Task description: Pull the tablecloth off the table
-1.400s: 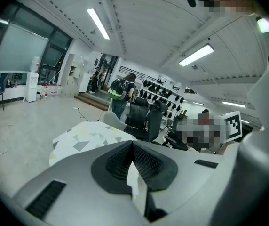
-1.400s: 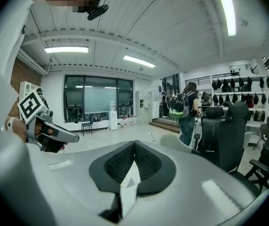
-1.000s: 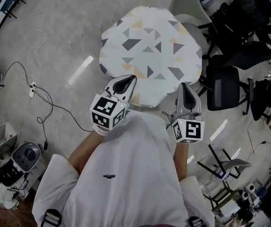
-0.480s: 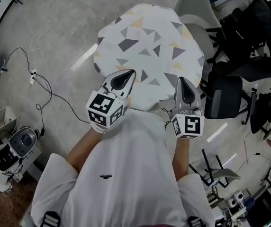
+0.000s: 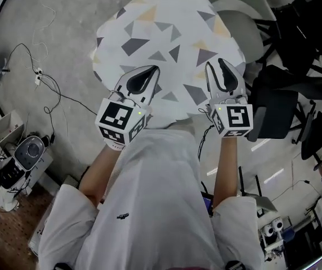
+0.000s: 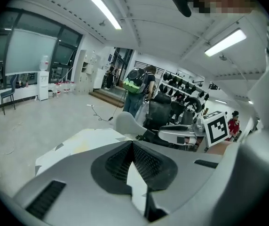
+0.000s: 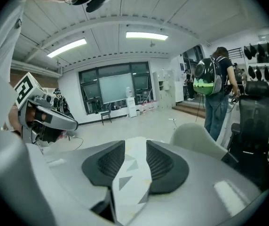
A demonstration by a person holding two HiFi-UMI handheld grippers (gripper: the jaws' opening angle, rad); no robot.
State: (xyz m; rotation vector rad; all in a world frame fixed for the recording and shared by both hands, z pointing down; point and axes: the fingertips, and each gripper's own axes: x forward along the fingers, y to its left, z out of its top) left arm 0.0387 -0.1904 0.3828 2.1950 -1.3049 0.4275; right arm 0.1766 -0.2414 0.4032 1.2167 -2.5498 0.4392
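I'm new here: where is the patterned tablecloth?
Head view: the tablecloth spreads at top centre, beyond the left claw and right claw, pale chair on its right.

One white tablecloth with grey and yellow triangles (image 5: 166, 27), two grey tongs (left tongs (image 5: 152, 70), right tongs (image 5: 216, 65)) and one pale grey shell chair (image 5: 246, 30) are visible.

Roundish worktop under a patterned cloth, standing on a grey floor

The worktop itself is hidden; the tablecloth (image 5: 166, 32), white with grey and yellow triangles, lies directly on it and hangs over its edge; the floor (image 5: 48, 16) is pale grey and glossy; thin cables (image 5: 44, 86) trail across it to the left of the worktop; a white chair (image 5: 245, 30) stands just beside the worktop on the right; a black chair (image 5: 276, 103) stands on the same side, nearer the person.
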